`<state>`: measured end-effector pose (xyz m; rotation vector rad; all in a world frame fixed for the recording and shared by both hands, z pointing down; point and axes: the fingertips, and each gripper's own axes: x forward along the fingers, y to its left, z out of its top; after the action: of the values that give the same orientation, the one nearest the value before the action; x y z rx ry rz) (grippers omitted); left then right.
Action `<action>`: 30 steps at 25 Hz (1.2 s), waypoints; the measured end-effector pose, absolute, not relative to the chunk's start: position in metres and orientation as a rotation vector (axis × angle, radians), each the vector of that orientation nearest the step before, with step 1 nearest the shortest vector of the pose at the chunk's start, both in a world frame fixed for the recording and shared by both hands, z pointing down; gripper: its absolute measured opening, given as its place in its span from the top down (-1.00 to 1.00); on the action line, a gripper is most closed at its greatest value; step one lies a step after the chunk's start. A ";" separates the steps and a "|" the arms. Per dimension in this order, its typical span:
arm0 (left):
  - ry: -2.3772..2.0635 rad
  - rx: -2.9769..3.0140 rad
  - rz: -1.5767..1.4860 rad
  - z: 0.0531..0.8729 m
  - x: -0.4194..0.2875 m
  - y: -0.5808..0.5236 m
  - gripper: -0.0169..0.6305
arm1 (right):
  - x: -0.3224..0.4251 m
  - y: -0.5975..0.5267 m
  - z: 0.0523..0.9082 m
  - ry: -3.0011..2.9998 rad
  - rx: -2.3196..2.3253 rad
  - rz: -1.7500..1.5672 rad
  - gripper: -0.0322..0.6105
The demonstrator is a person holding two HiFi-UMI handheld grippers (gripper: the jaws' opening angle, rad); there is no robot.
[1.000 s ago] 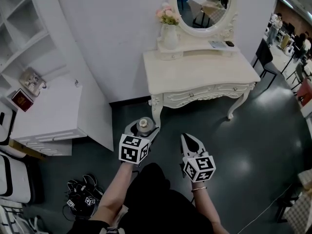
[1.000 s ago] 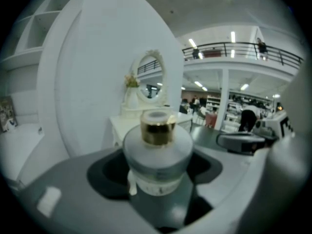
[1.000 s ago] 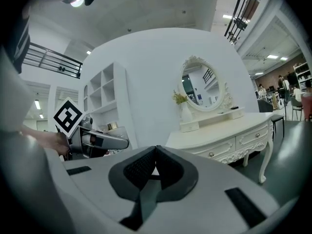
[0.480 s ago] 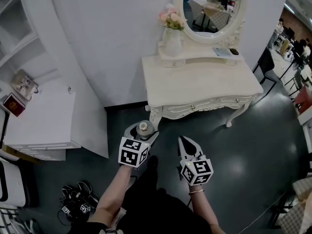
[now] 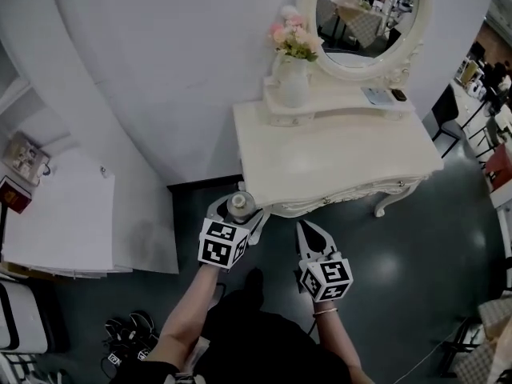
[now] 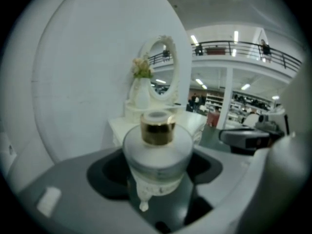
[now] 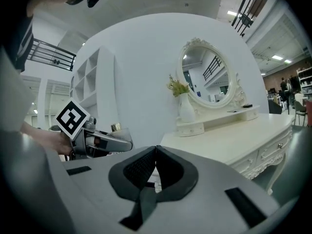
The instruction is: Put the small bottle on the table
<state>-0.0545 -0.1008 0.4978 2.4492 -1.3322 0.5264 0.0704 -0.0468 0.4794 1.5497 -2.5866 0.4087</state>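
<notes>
Head view: the left tongs [image 5: 238,212] are clamped on the small bottle [image 5: 240,204], which is held in the air over the dark floor [image 5: 416,270], just short of the front left corner of the cream tabletop [image 5: 336,154] and not touching it. From above only the bottle's round top shows. The left gripper view adds the rest: a frosted, rounded body [image 6: 157,152] with a gold collar [image 6: 157,129], upright, a jaw pressed to each side. The right tongs [image 5: 310,232] are just beside, to the right, also over the floor. In the right gripper view, the right tongs [image 7: 156,154] have their jaws pressed together with nothing between them. That view also catches the left tongs [image 7: 105,141] from the side, with the bottle's cap [image 7: 116,127] standing above them. On the raised shelf at the back of the tabletop stand a white vase [image 5: 293,82] of pink flowers and an oval mirror [image 5: 364,14]; a white cabinet [image 5: 64,214] stands well apart at left. Both forearms reach forward from the lower edge of the head view, roughly side by side, marker cubes facing up.
</notes>
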 end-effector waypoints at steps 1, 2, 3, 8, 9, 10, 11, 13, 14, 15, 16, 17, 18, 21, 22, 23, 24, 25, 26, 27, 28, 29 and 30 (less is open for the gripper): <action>-1.327 2.450 0.532 0.499 -0.055 -0.111 -0.09 | 0.069 -0.055 0.480 -2.580 1.555 0.413 0.89; -1.323 2.451 0.537 0.500 -0.056 -0.120 -0.09 | 0.068 -0.064 0.481 -2.573 1.560 0.417 0.89; -1.319 2.453 0.541 0.501 -0.056 -0.129 -0.09 | 0.067 -0.072 0.481 -2.566 1.567 0.419 0.89; -1.300 2.485 0.565 0.500 -0.057 -0.166 -0.09 | 0.062 -0.103 0.479 -2.547 1.587 0.425 0.89; -1.298 2.492 0.567 0.499 -0.058 -0.172 -0.09 | 0.061 -0.108 0.478 -2.545 1.589 0.423 0.89; -1.295 2.497 0.568 0.499 -0.058 -0.178 -0.09 | 0.059 -0.113 0.477 -2.542 1.590 0.420 0.89; -1.291 2.503 0.569 0.499 -0.058 -0.184 -0.09 | 0.058 -0.117 0.477 -2.540 1.591 0.418 0.89; -1.283 2.509 0.573 0.501 -0.057 -0.195 -0.09 | 0.055 -0.124 0.477 -2.535 1.592 0.423 0.89; -1.279 2.510 0.573 0.503 -0.056 -0.201 -0.09 | 0.054 -0.128 0.477 -2.532 1.593 0.429 0.89; -1.272 2.510 0.571 0.505 -0.056 -0.206 -0.09 | 0.053 -0.130 0.477 -2.529 1.595 0.434 0.89; -1.265 2.507 0.566 0.507 -0.055 -0.212 -0.09 | 0.052 -0.133 0.478 -2.528 1.595 0.437 0.89; -1.259 2.502 0.560 0.509 -0.055 -0.217 -0.09 | 0.051 -0.136 0.477 -2.528 1.595 0.440 0.89; -1.255 2.496 0.555 0.512 -0.055 -0.222 -0.09 | 0.050 -0.139 0.477 -2.529 1.595 0.442 0.89; -1.262 2.478 0.556 0.519 -0.054 -0.241 -0.09 | 0.049 -0.151 0.475 -2.535 1.589 0.430 0.89; -1.265 2.474 0.562 0.522 -0.053 -0.248 -0.09 | 0.049 -0.155 0.474 -2.539 1.585 0.425 0.89; -1.267 2.471 0.570 0.525 -0.053 -0.254 -0.09 | 0.049 -0.160 0.473 -2.543 1.581 0.421 0.89; -1.271 2.471 0.579 0.528 -0.052 -0.260 -0.09 | 0.049 -0.164 0.473 -2.546 1.576 0.419 0.89; -1.274 2.473 0.590 0.530 -0.051 -0.266 -0.09 | 0.049 -0.169 0.474 -2.549 1.572 0.418 0.89; -1.279 2.477 0.601 0.532 -0.049 -0.271 -0.09 | 0.050 -0.174 0.474 -2.551 1.567 0.418 0.89; -1.286 2.484 0.611 0.534 -0.048 -0.277 -0.09 | 0.050 -0.178 0.475 -2.552 1.560 0.421 0.89; -1.292 2.490 0.617 0.537 -0.046 -0.284 -0.09 | 0.050 -0.183 0.477 -2.554 1.552 0.424 0.89; -1.296 2.494 0.620 0.539 -0.044 -0.290 -0.09 | 0.050 -0.187 0.478 -2.555 1.546 0.427 0.89; -1.297 2.495 0.623 0.542 -0.042 -0.296 -0.09 | 0.051 -0.192 0.479 -2.556 1.541 0.429 0.89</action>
<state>-0.0422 -0.2963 0.5418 2.4952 -1.2972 0.6226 0.0509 -0.1922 0.4788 1.5415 -2.5562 0.4288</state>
